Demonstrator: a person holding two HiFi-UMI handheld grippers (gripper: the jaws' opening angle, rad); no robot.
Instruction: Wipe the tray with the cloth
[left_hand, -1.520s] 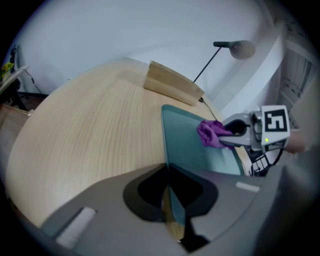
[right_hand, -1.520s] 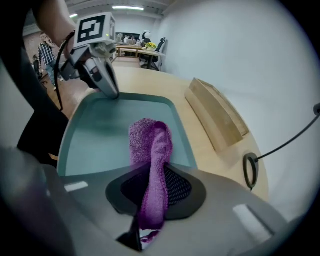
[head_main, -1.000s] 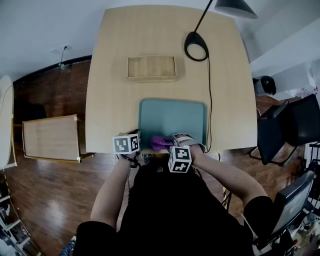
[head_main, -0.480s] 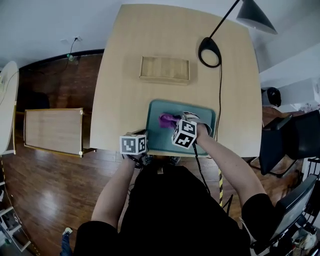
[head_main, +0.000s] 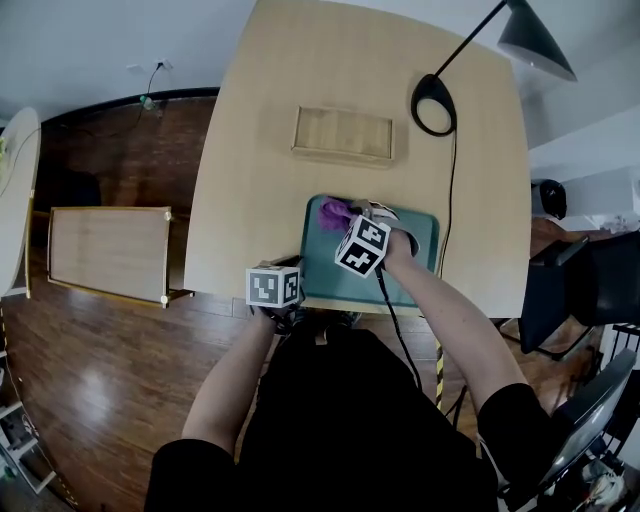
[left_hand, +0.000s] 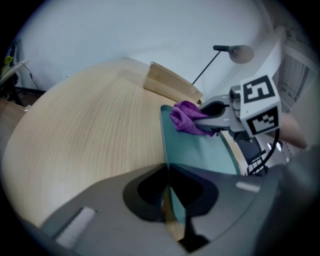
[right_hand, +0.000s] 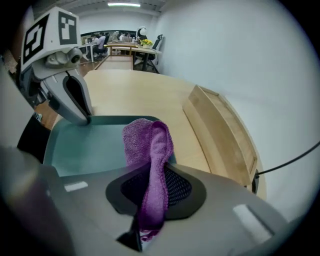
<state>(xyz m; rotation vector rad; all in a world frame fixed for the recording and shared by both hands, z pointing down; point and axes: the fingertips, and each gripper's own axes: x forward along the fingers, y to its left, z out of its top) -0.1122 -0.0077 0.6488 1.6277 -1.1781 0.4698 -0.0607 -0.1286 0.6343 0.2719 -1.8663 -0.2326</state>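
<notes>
The right gripper (right_hand: 149, 212) pinches the purple cloth (right_hand: 149, 145) at the far-left corner of the teal tray (head_main: 325, 275). The left gripper (left_hand: 168, 200) clamps the tray's near-left rim, and its jaws have just been opening slightly.

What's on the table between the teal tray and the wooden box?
Nothing, just bare tabletop. The head view shows the teal tray and the wooden box with only light wood between them.

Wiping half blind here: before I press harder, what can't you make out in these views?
- Whether the cloth touches the tray: in the head view the right gripper covers it; in the right gripper view its own body hides the underside.
- Dirt on the tray: too small, head view.
</notes>
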